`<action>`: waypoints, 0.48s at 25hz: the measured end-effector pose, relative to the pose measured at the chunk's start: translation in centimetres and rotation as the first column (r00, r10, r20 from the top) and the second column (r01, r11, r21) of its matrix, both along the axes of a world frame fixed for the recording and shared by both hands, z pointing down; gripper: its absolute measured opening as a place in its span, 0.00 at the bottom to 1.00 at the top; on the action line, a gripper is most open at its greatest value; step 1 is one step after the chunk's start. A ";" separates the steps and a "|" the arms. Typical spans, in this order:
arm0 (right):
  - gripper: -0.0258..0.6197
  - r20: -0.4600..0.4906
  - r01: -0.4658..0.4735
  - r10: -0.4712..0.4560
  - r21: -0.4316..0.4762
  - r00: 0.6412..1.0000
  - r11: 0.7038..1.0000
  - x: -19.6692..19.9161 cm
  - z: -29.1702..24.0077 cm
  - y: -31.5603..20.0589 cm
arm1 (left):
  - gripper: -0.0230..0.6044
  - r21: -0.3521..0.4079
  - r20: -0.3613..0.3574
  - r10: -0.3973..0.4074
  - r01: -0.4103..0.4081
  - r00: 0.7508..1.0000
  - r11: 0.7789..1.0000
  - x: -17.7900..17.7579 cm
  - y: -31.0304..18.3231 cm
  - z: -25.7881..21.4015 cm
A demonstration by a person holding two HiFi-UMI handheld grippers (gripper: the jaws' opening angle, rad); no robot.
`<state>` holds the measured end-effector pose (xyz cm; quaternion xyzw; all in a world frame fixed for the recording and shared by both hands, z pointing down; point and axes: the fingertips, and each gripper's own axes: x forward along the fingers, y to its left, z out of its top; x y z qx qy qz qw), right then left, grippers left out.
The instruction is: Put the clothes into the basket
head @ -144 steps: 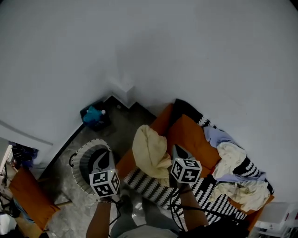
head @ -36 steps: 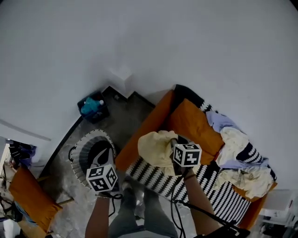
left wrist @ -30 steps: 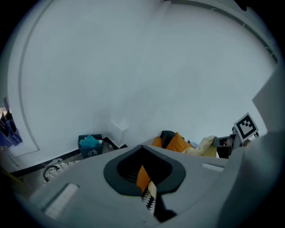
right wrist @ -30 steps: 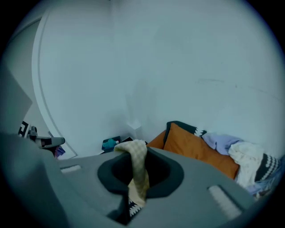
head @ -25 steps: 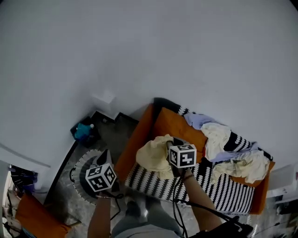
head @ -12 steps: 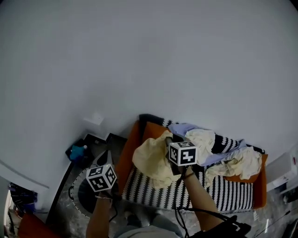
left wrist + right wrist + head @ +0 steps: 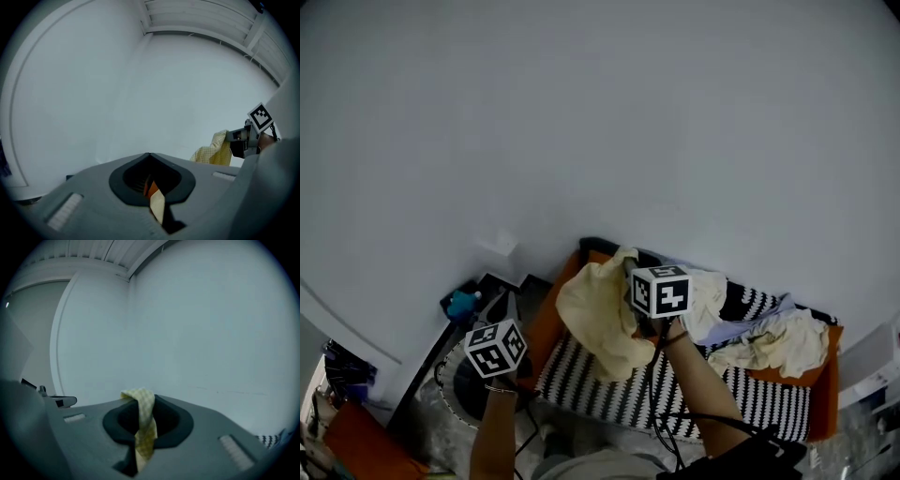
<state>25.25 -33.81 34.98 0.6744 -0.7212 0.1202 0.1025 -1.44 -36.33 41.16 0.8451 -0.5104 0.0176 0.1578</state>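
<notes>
Hanging from the right gripper (image 7: 632, 270), a pale yellow checked garment (image 7: 598, 317) is the one piece in transit at this moment. The jaws of that gripper are pinched on a twisted fold of it, and the rest droops over the striped throw (image 7: 609, 396) on the orange sofa (image 7: 546, 323), clear of the seat. The left gripper (image 7: 502, 307) is held up beside it, a little apart from the cloth. Its jaws are pressed together at the tips and appear to grip nothing; only a sliver of orange and pale colour shows in the slit between them, and what that is cannot be told.

The basket (image 7: 467, 396) stands on the floor by the sofa arm, below the left gripper. Its inside looks dark, and no clothing can be made out in it. Judged from this, the task is at an early stage: the yellow garment has yet to cross over and be dropped in. A heap of other clothes (image 7: 773, 342), white, cream and lilac, lies at the far end of the sofa, not yet gathered
</notes>
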 end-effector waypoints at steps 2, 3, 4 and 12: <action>0.09 -0.005 0.043 -0.042 0.017 0.999 0.999 -0.4 -1.0 0.8 | 0.03 0.016 0.009 -0.034 0.034 0.999 0.999 -0.2 1.8 -0.7; 0.09 -0.005 0.063 -0.063 0.025 0.998 0.998 -0.6 -1.5 1.1 | 0.03 0.025 0.017 -0.050 0.049 0.999 0.998 -0.3 2.7 -1.0; 0.09 -0.006 0.082 -0.082 0.033 0.997 0.996 -0.8 -2.0 1.4 | 0.03 0.032 0.027 -0.065 0.064 0.998 0.997 -0.3 3.6 -1.3; 0.09 0.005 0.238 -0.240 0.099 0.971 0.966 -5.2 -6.1 3.4 | 0.03 0.095 0.058 -0.200 0.194 0.978 0.977 -2.9 9.4 -5.3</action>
